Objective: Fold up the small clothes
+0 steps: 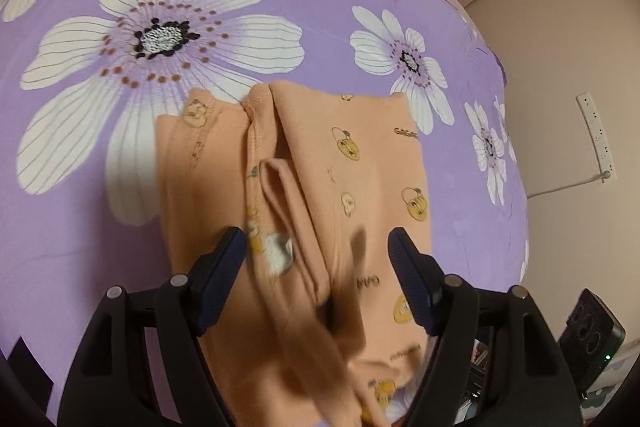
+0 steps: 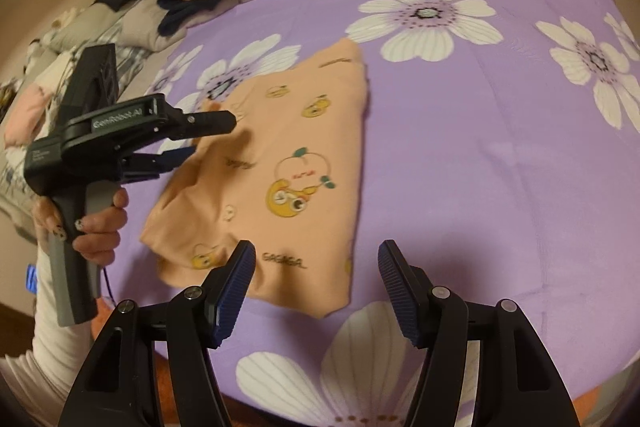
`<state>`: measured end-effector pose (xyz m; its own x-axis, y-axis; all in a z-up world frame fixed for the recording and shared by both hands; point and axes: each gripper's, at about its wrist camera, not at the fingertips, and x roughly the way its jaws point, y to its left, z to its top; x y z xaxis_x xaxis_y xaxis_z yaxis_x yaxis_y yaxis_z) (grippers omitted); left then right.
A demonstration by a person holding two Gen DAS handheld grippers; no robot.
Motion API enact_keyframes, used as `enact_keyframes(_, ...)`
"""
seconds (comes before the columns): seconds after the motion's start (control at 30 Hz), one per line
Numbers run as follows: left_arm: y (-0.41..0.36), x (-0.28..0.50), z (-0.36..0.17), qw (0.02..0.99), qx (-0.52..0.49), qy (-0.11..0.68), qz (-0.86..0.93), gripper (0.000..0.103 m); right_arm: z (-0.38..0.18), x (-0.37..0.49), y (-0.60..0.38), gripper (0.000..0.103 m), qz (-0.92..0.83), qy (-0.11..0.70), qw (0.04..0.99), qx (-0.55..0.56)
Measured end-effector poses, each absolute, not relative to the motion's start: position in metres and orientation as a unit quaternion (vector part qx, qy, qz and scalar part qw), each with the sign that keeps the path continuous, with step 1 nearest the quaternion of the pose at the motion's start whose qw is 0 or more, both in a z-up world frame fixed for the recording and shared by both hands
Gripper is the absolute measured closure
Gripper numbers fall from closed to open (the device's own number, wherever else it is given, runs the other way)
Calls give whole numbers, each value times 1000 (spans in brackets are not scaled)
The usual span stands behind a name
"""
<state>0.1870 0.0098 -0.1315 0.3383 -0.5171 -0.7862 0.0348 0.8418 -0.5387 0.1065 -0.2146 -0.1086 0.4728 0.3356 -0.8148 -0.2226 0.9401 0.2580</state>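
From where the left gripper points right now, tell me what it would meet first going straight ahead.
The left gripper, jaws open and empty, would most likely meet the peach printed cotton garment lying on the purple flowered bedsheet. Depth is unclear, but nothing shows between them.

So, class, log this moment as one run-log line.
stage: fold under way | left gripper: open, empty | right gripper: open, empty | peach top: folded, flat on purple floral sheet
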Motion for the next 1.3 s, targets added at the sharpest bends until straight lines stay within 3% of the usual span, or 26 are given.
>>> enact_keyframes(0.07,9,190,-135,790,-214,550,-166,42,-110,107,-219,39,156,487,857,61)
enact_keyframes(0.2,13,193,-136,794,-217,547,-151,84,-112,108,-220,39,150,487,858,65)
enact_keyframes(0.27,14,192,-133,795,-226,543,-151,88,-113,109,-221,39,151,488,857,69)
enact_keyframes(0.67,11,166,-75,854,-150,478,-143,90,-105,110,-220,39,155,475,864,65)
enact_keyframes(1.0,34,163,-112,845,-141,507,-92,89,-108,115,-215,39,160,481,860,61)
enact_keyframes(1.27,43,157,-120,840,-155,513,-85,80,-113,123,-217,39,149,489,857,66)
enact_keyframes(1.3,44,155,-117,840,-156,512,-83,72,-113,124,-216,39,148,490,857,67)
